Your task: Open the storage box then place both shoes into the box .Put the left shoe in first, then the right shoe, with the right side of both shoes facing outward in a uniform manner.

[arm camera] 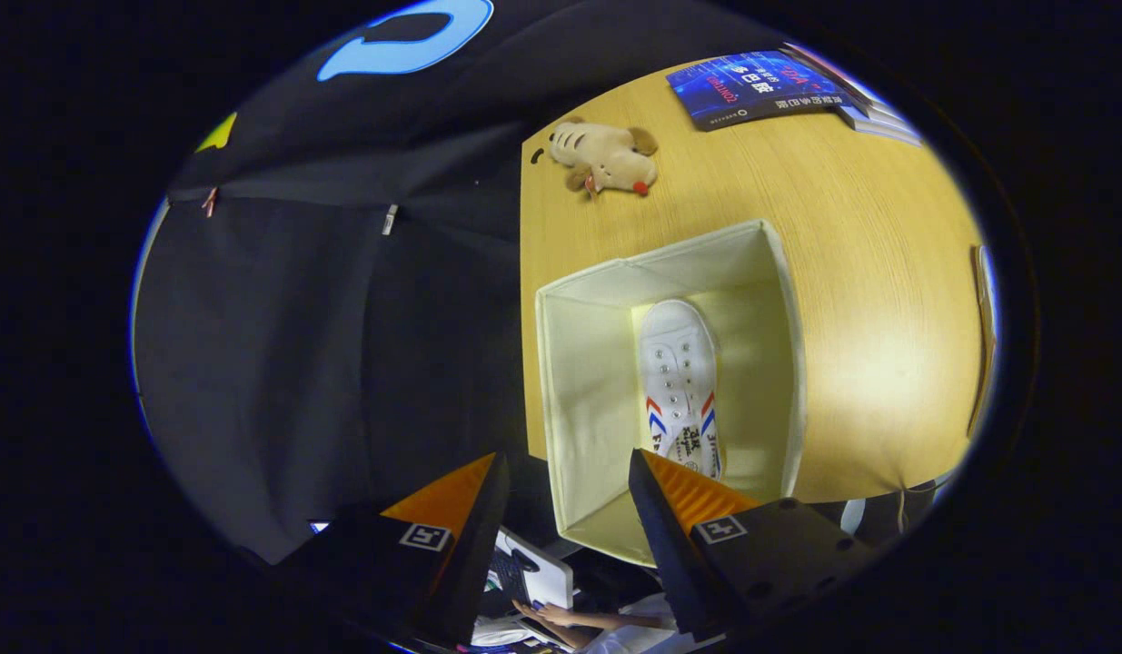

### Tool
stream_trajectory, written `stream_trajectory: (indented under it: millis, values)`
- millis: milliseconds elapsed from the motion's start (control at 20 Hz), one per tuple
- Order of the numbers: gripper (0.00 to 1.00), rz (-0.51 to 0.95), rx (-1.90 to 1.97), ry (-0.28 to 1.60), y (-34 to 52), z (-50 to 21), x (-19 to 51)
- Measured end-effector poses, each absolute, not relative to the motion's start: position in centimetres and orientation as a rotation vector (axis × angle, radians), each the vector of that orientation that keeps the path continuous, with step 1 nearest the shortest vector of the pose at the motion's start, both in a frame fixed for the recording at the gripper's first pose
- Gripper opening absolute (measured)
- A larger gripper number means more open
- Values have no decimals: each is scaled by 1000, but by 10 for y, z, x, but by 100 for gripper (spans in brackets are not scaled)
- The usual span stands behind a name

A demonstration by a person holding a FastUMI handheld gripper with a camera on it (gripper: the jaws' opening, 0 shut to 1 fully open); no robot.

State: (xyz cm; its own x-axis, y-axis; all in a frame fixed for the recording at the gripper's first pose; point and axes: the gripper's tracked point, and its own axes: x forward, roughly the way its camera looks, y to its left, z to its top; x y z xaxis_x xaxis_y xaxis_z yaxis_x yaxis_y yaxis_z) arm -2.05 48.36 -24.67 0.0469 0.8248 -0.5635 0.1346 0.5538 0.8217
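An open cream fabric storage box (579,381) stands on the wooden table, seen from above. One white sneaker (679,386) with red and blue side stripes lies on the box floor, toe pointing away from me. My gripper (568,468) hangs high over the near side of the box, open, with nothing between its fingers. One fingertip (656,477) covers the heel end of the sneaker; the other fingertip (483,481) is over the booth wall beside the table.
Beyond the box a beige plush toy (608,156) lies near the table's far edge. A blue book (751,86) on a stack rests at the far corner. Below the fingers a person's arm (597,620) shows by a device.
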Motion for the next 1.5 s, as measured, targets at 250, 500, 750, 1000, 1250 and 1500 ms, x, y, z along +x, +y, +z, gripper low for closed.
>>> stream_trajectory:
  millis: [250, 500, 750, 1000, 1250, 1500]
  values:
    - [81, 630, 897, 1371, 395, -234, -14]
    - [82, 519, 753, 1294, 271, -266, -12]
    - [82, 315, 641, 1305, 153, -337, -17]
    - [82, 141, 518, 1358, 61, -417, -28]
    - [81, 83, 439, 1410, 31, -474, -28]
    - [80, 87, 399, 1466, 42, -513, -23]
